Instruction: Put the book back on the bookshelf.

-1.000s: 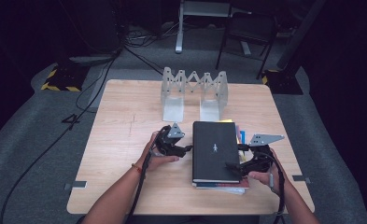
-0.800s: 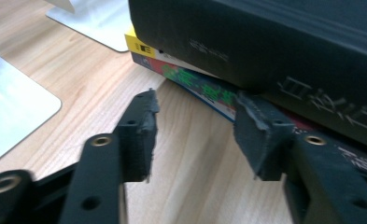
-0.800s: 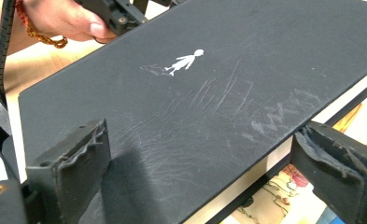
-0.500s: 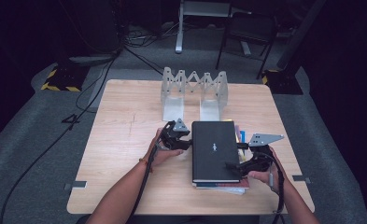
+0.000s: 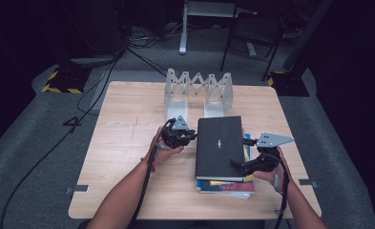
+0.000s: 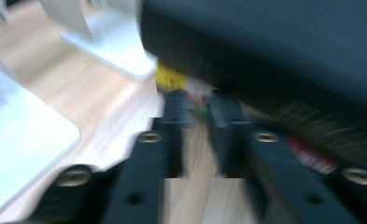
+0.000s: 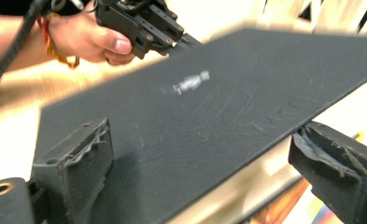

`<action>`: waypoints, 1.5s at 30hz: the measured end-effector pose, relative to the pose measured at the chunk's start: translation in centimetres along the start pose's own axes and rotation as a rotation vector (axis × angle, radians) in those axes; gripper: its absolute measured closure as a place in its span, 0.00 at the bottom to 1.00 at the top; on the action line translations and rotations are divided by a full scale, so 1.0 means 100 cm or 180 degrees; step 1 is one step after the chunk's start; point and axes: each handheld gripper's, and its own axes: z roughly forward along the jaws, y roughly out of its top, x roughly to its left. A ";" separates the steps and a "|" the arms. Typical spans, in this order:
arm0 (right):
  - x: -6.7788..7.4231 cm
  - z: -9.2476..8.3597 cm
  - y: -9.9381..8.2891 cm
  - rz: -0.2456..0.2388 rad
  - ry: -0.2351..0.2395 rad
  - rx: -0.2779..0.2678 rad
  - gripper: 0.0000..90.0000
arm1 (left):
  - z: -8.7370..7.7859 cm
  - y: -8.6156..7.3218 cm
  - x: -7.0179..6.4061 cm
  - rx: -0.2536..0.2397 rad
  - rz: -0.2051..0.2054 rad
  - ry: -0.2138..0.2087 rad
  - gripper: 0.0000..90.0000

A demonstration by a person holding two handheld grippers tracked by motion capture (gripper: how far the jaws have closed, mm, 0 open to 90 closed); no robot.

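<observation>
A black hard-cover book (image 5: 221, 145) lies on top of a stack of colourful books (image 5: 225, 186) at the middle right of the table. My left gripper (image 5: 192, 136) is at the book's left edge. In the left gripper view its jaws (image 6: 201, 105) have just been closing to a narrow gap; bare wood shows between them, and their tips point at the stack's side under the black cover (image 6: 274, 46). My right gripper (image 5: 237, 164) is at the book's right edge. Its jaws (image 7: 204, 133) stand wide apart, one pad over the cover (image 7: 218, 102), the other beyond its edge.
A white folding rack (image 5: 197, 88) stands at the back of the wooden table (image 5: 123, 124), just beyond the books; its base (image 6: 102, 42) is close to my left gripper. A person's hand holds the left gripper (image 7: 188, 42). Dark floor and cables surround the table.
The left gripper has moved a little away from the person and toward the black book's left edge, and its jaws have narrowed. The right gripper and the book have stayed put.
</observation>
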 end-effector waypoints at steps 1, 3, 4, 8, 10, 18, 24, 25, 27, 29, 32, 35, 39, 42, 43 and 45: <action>0.000 0.000 0.000 0.0000 0.0000 0.0000 0.12 | -0.010 0.007 0.004 -0.0318 -0.0180 -0.0222 0.89; 0.000 -0.002 0.005 -0.0042 0.0038 -0.0091 0.18 | -0.011 0.026 -0.008 -0.0143 0.0124 -0.0080 0.89; -0.001 -0.001 0.007 0.0004 0.0005 -0.0006 0.19 | -0.010 0.032 -0.015 -0.0051 0.0257 0.0016 0.87; -0.002 0.001 0.001 0.0111 -0.0022 0.0061 0.19 | -0.017 0.028 -0.013 0.0182 0.0393 0.0340 0.77; -0.003 0.001 -0.001 0.0119 -0.0010 0.0051 0.19 | -0.017 0.023 -0.010 0.0241 0.0364 0.0385 0.73; -0.003 0.002 0.002 0.0054 0.0010 0.0068 0.20 | 0.002 0.005 0.004 0.0301 0.0219 0.0344 0.67; -0.006 0.001 -0.001 0.0044 0.0076 0.0027 0.23 | 0.017 0.004 0.012 0.0347 0.0139 0.0424 0.63; -0.006 0.000 -0.001 0.0032 0.0080 0.0016 0.23 | 0.019 0.004 0.016 0.0305 0.0061 0.0403 0.63; -0.007 0.000 -0.002 0.0041 0.0114 0.0019 0.24 | 0.023 0.003 0.021 0.0284 -0.0045 0.0373 0.63; -0.008 0.000 -0.002 0.0042 0.0143 0.0008 0.24 | 0.029 0.003 0.025 0.0310 -0.0066 0.0361 0.63; -0.008 0.000 0.000 0.0008 0.0186 0.0017 0.26 | 0.036 0.005 0.032 0.0352 -0.0078 0.0348 0.64; -0.010 0.000 0.001 -0.0019 0.0228 0.0013 0.27 | 0.038 0.006 0.035 0.0333 -0.0146 0.0311 0.64; -0.012 0.000 0.003 -0.0068 0.0311 0.0008 0.29 | 0.039 0.011 0.036 0.0269 -0.0087 0.0206 0.72; -0.009 0.000 0.006 -0.0154 0.0409 -0.0036 0.32 | 0.037 0.016 0.035 0.0143 -0.0089 0.0143 0.81; -0.008 0.000 0.006 -0.0176 0.0441 -0.0035 0.33 | 0.035 0.019 0.036 0.0088 -0.0081 0.0127 0.82; -0.006 -0.003 0.008 -0.0208 0.0473 -0.0100 0.39 | 0.031 0.022 0.036 -0.0008 -0.0135 0.0045 0.82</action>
